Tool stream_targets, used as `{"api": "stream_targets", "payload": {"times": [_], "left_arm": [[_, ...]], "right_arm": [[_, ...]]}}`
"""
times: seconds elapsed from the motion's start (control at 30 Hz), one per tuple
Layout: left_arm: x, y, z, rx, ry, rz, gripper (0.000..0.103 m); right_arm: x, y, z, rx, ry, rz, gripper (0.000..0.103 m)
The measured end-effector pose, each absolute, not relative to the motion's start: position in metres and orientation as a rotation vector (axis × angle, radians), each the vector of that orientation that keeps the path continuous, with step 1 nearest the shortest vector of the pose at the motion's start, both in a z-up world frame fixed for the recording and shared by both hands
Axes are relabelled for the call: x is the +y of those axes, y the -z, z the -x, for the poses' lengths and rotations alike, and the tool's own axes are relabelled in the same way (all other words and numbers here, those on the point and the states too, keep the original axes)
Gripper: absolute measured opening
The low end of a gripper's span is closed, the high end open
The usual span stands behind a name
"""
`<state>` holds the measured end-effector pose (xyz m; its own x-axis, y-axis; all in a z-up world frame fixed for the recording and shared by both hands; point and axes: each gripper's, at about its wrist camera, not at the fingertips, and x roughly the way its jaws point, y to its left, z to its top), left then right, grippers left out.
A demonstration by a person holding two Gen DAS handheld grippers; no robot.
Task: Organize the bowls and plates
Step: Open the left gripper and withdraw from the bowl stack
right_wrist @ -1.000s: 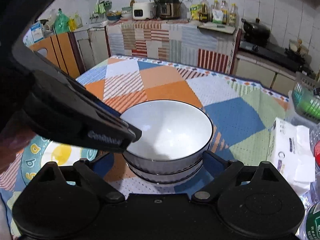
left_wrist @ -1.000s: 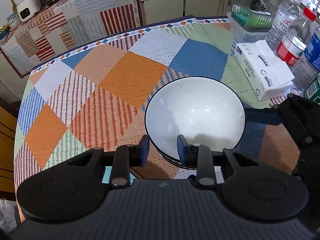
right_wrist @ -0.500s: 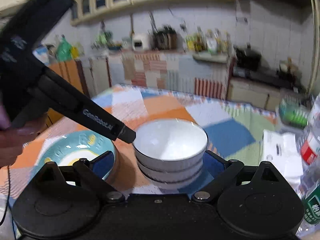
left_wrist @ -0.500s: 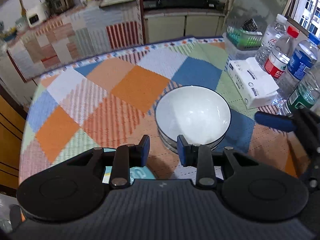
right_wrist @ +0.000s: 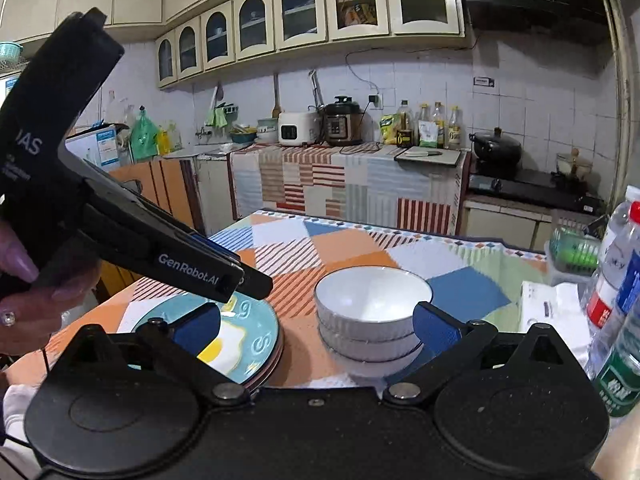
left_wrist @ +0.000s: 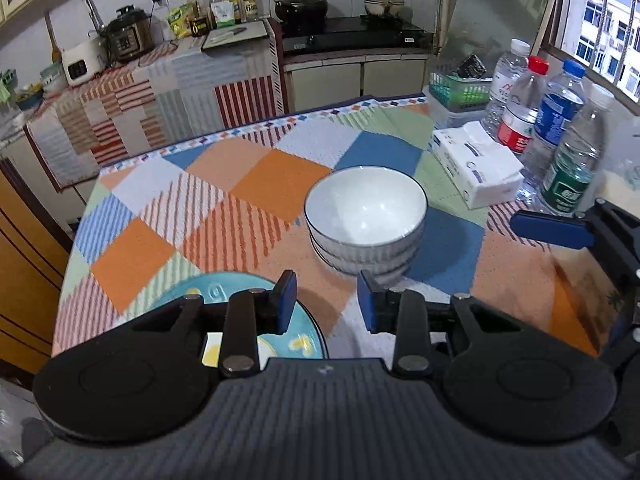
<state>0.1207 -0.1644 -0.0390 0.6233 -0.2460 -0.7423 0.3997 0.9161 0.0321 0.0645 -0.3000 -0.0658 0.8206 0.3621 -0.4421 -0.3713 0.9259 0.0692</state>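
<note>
bowls: three white bowls [left_wrist: 365, 220] nested in one stack, sitting mid-table on the patchwork cloth [left_wrist: 256, 184]. Ribbed outsides, thin dark rim line.
plates: teal plates [right_wrist: 240, 336] with a fried-egg print, stacked just left of the bowls, not touching them.
left tool: the left tool [left_wrist: 326, 304] hangs over the near table edge between plates and bowls, jaws only a little apart with nothing between them; they've just been opening a bit.
right tool: the right tool [right_wrist: 316, 330] has its jaws spread as wide as they go, just opened further, and empty. The bowl stack sits beyond the pads, not pinched.
how it'll handle: looks like glazed ceramic, so I'd guess stiff, fairly heavy as a stack, slick on the glaze and chippy if knocked. The ribs should give the pads some bite.
where to grab: my call is across the wall of the bottom bowl, or pinch one rim to lift a single bowl. Plates probably want a rim pinch from the side.
watch out: water bottles [left_wrist: 560, 136] and tissue pack [left_wrist: 476, 168] crowd the right side.
</note>
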Motion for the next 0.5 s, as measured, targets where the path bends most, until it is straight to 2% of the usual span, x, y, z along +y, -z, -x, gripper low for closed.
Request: {"api": "stream_targets", "payload": {"times": [0.1, 0.23, 0.33, 0.4, 0.47, 0.5], "left_arm": [[-0.161, 0.045, -0.114, 0.814, 0.378, -0.205, 0.041], [-0.157, 0.055, -0.111, 0.831, 0.379, -0.194, 0.043], [-0.151, 0.062, -0.109, 0.819, 0.381, -0.152, 0.054], [-0.147, 0.065, -0.104, 0.763, 0.365, -0.141, 0.07], [-0.144, 0.066, -0.101, 0.711, 0.365, -0.138, 0.079], [-0.143, 0.066, -0.1, 0.692, 0.368, -0.137, 0.079]], "right_arm": [[-0.301, 0.073, -0.066, 0.507, -0.383, 0.017, 0.103], [-0.301, 0.087, -0.071, 0.568, -0.363, 0.037, 0.103], [-0.304, 0.093, -0.07, 0.558, -0.362, 0.021, 0.103], [-0.307, 0.097, -0.071, 0.549, -0.357, 0.001, 0.103], [-0.309, 0.103, -0.072, 0.545, -0.362, -0.008, 0.103], [-0.31, 0.106, -0.074, 0.545, -0.365, -0.01, 0.103]]}}
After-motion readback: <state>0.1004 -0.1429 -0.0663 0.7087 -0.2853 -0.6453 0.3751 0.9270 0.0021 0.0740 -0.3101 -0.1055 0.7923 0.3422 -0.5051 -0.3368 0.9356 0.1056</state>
